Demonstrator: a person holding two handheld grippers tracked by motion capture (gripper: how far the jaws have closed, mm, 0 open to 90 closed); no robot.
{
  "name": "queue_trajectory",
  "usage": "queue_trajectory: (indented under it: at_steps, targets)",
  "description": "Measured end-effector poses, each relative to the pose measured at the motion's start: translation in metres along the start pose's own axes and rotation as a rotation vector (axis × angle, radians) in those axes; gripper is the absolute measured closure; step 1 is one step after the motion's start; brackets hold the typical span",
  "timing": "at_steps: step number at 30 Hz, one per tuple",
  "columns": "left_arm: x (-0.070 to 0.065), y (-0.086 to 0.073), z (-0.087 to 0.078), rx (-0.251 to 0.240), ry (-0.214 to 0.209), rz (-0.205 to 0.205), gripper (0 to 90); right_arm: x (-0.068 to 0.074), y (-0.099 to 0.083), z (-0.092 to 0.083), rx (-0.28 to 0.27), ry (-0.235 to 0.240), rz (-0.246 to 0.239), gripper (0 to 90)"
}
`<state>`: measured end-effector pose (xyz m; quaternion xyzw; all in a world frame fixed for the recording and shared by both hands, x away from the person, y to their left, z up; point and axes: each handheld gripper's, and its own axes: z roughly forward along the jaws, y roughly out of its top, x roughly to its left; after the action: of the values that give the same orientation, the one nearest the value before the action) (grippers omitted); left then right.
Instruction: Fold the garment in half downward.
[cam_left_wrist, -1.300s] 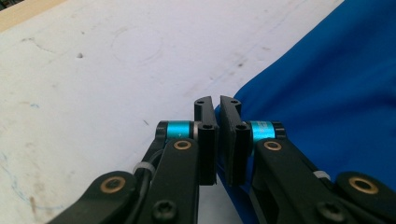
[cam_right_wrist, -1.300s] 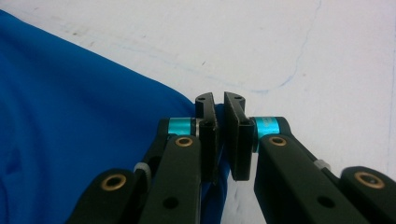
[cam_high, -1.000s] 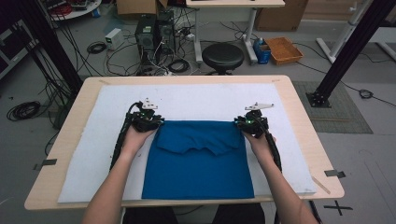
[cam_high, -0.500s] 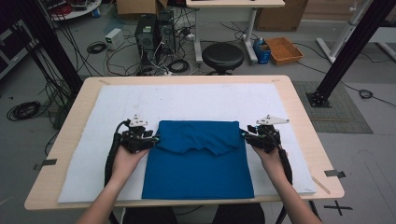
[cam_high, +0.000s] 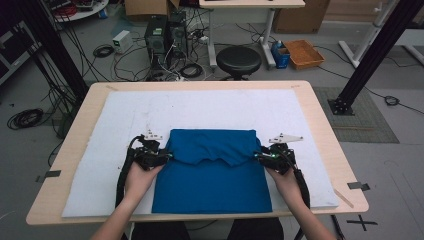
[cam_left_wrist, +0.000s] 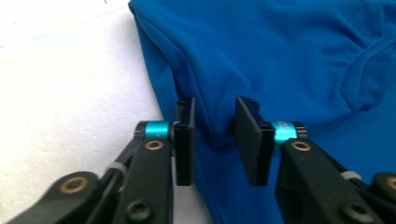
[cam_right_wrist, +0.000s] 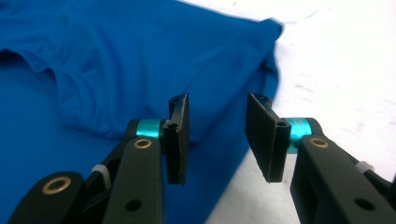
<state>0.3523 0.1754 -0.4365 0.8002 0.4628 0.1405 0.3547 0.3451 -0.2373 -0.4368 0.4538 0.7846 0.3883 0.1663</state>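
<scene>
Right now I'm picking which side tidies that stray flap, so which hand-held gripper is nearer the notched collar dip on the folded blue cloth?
Right. The collar dip sits right of the cloth's middle, so the right hand-held gripper at the right edge is nearer than the left hand-held gripper at the left edge.

White mat (cam_high: 210, 107) beyond blue cloth (cam_high: 212, 170) lies bare, nothing blocking.

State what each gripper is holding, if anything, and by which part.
Nothing is held. The left gripper and right gripper both stand open at the side edges of the folded blue cloth garment.
</scene>
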Motion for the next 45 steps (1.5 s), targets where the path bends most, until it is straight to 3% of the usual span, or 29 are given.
queue_trajectory:
  at_steps: [4, 7, 10, 13, 30, 45]
  targets:
    - [-0.001, 0.0, 0.001, 0.006, 0.0, 0.004, 77.3, 0.004, -0.001, 0.005, 0.022, 0.018, -0.002, 65.9]
    - [-0.001, 0.001, 0.002, 0.003, 0.002, 0.001, 80.4, 0.008, -0.001, 0.008, 0.035, 0.029, -0.023, 75.7]
    - [-0.001, 0.001, 0.0, -0.006, 0.004, 0.01, 84.5, 0.01, 0.0, 0.007, 0.032, 0.034, -0.044, 84.2]
    - [-0.002, 0.001, -0.003, -0.013, -0.003, 0.011, 85.2, 0.011, 0.0, 0.004, 0.02, 0.035, -0.048, 87.2]
    - [-0.006, 0.003, -0.019, -0.053, -0.043, 0.021, 85.3, 0.008, 0.002, -0.015, -0.022, 0.051, -0.034, 89.2]
    - [-0.024, -0.005, -0.057, -0.091, -0.122, 0.055, 85.2, 0.013, -0.004, -0.045, -0.039, 0.089, -0.033, 89.2]
